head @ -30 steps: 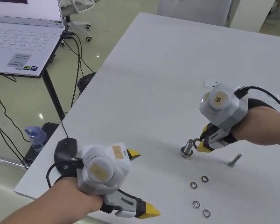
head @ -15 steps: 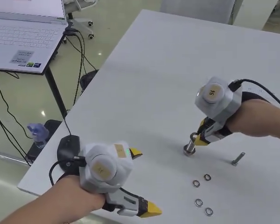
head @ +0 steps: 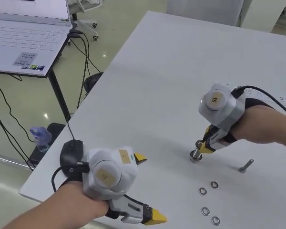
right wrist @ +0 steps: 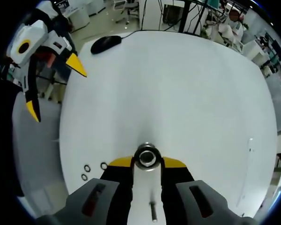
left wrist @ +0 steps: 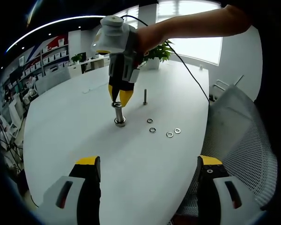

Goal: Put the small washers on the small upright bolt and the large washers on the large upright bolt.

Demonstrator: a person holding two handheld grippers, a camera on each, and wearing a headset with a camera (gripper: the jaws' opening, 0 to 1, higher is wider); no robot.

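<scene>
The right tongs pinch a large washer, likely light, stiff and slippery, by its rim above the large bolt, while the left tongs gape empty.

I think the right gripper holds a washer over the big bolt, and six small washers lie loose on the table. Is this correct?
Not quite. Four small washers lie loose on the table, not six; the head view shows them plainly. The rest is as you say: the right gripper holds a washer over the big bolt.
</scene>
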